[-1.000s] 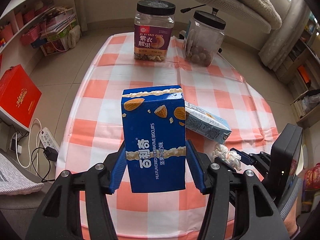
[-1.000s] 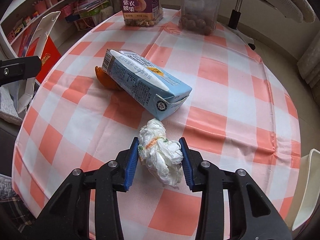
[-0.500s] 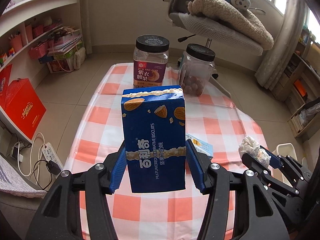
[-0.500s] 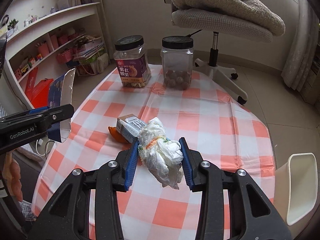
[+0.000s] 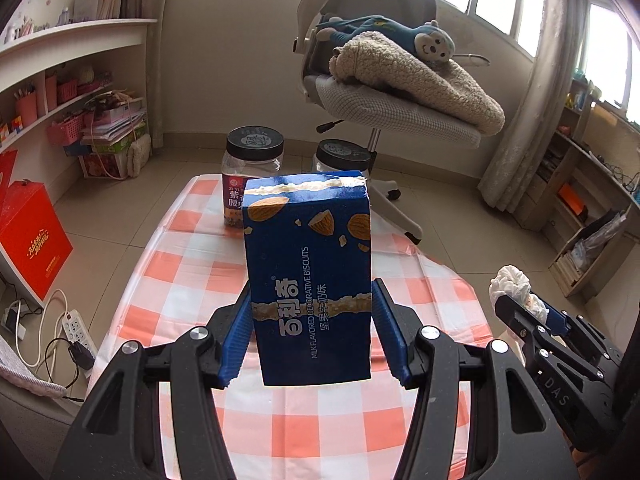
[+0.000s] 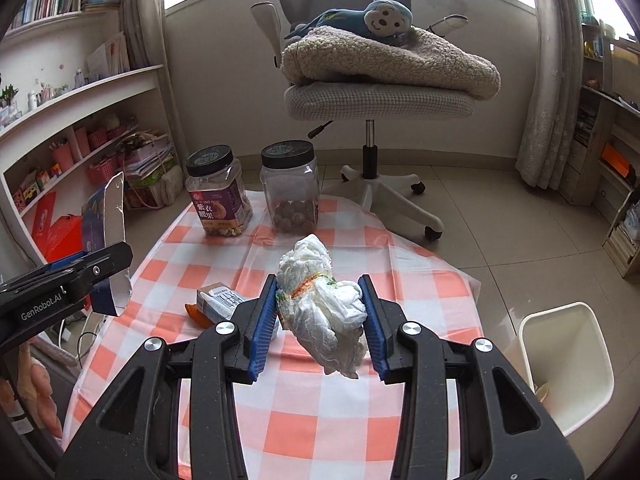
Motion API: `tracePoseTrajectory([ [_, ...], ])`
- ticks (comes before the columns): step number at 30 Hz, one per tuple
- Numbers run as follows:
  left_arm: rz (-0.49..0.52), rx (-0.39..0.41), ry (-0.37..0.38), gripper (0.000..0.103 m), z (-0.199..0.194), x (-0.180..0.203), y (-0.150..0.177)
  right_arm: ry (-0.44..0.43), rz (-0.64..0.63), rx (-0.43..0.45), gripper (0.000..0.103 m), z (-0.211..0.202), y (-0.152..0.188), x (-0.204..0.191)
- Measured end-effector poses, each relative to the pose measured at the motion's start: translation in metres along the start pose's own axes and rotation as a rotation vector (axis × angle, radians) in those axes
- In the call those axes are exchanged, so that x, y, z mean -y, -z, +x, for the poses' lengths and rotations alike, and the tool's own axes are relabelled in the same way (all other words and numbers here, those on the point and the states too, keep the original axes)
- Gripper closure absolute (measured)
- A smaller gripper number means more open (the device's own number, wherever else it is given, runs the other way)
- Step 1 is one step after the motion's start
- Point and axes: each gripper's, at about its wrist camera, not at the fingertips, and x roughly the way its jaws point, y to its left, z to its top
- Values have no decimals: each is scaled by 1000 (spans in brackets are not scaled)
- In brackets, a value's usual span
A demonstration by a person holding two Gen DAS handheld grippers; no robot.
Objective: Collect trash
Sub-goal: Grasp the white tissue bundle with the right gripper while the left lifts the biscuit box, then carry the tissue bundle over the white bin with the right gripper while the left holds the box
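Observation:
My left gripper [image 5: 312, 336] is shut on an upright blue biscuit box [image 5: 308, 272], held in the air above the checked tablecloth [image 5: 192, 248]. My right gripper [image 6: 320, 324] is shut on a crumpled white paper wad [image 6: 320, 308], also lifted off the table. In the left wrist view the right gripper [image 5: 524, 312] and its wad [image 5: 512, 284] show at the right edge. In the right wrist view the box [image 6: 106, 240] and the left gripper [image 6: 64, 284] appear at the left. A light-blue milk carton [image 6: 220, 302] and an orange scrap [image 6: 196, 314] lie on the cloth.
Two black-lidded clear jars [image 6: 218, 196] [image 6: 290, 188] stand at the table's far edge. A white bin [image 6: 564, 360] sits on the floor to the right of the table. Beyond are an office chair [image 6: 376, 96] with a blanket and plush toy, and shelves [image 6: 80, 128] at the left.
Both grippers have risen and tilted upward with their loads. The wad has come off the tablecloth, and the table now lies lower and farther away in both views.

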Motion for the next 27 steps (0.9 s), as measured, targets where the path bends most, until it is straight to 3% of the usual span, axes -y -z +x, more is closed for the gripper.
tracePoseTrajectory([
  [6,35,37,35,47,-4,29,4,57,26,34,65,-15,0,25],
  [11,55,20,59,47,4,48,9,112,54,60,65,-29,0,54],
  [22,125,-9,103,47,18,94,25,275,188,98,65,-53,0,145],
  [27,142,-35,154,47,25,119,31,353,308,106,63,-63,5,191],
])
